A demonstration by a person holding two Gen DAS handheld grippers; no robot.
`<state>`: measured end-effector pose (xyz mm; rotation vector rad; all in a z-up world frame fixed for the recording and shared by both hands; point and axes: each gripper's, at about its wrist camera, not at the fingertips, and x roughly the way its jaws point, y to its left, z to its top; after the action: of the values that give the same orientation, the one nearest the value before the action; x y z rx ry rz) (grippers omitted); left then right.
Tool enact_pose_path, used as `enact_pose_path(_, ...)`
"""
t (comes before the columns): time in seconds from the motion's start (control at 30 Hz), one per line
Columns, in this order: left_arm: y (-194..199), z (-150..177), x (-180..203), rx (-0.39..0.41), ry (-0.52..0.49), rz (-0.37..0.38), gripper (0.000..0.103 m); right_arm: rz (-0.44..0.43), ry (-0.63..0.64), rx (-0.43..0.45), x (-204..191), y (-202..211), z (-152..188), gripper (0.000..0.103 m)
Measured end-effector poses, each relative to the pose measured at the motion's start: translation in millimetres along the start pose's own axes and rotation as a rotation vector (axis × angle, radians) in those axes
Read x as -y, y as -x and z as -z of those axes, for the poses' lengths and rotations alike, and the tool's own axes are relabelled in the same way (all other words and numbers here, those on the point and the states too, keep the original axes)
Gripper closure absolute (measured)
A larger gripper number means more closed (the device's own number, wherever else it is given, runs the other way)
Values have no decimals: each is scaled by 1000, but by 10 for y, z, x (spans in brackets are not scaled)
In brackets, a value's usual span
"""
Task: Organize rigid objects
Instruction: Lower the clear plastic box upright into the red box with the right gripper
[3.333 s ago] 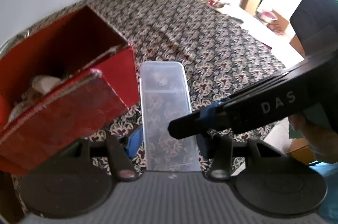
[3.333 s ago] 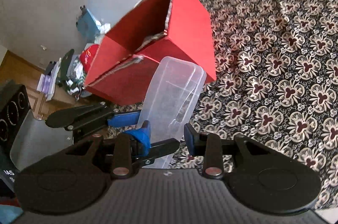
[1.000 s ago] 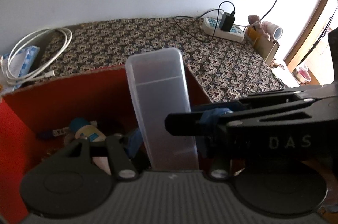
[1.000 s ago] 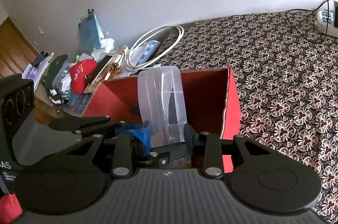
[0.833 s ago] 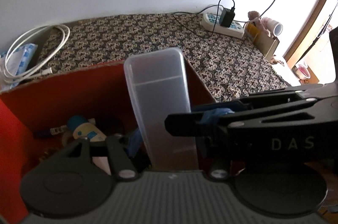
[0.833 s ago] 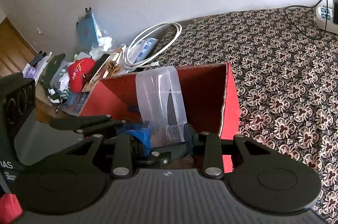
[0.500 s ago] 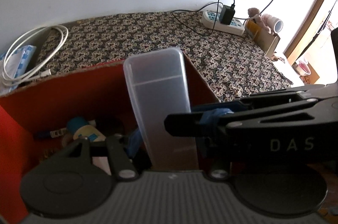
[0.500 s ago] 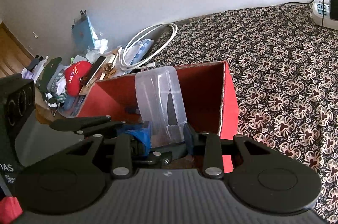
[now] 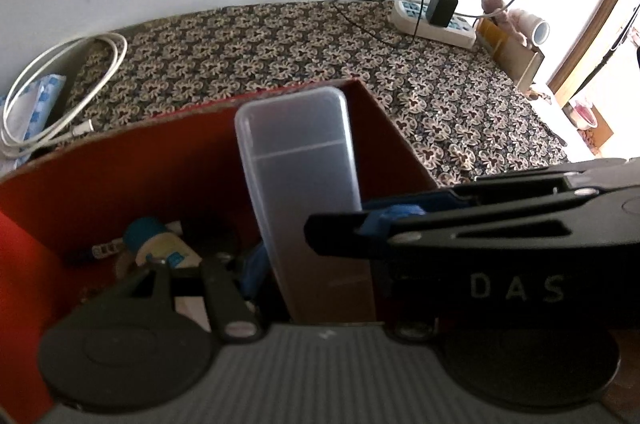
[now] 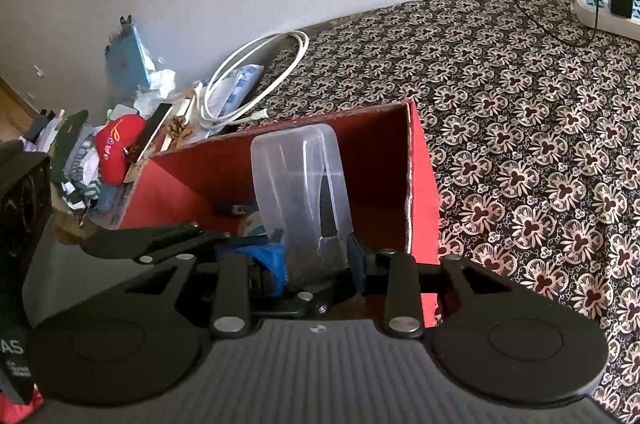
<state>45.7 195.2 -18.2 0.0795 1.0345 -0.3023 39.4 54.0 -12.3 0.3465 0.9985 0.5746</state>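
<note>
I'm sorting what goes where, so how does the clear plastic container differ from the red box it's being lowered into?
The clear plastic container is see-through; the red box is opaque red cardboard. The container is narrow and stands on end, gripped between both grippers' fingers; the box is far wider and sits open-topped on the patterned cloth. The container looks empty; the box already holds a small bottle and other bits. Both are rigid and rectangular.

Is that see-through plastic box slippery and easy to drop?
Probably a bit. The clear plastic box looks smooth and glossy, so it might slide between the pads. It looks thin-walled and empty, so likely light. Standing tall and narrow in the red box, it could tip over once released.
</note>
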Motion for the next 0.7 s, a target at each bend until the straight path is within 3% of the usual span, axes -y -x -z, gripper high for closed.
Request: enact_pose_path(0.7,-189,-17,-46,-51,29,17,53,105,69,1,-90,-128,-58,90)
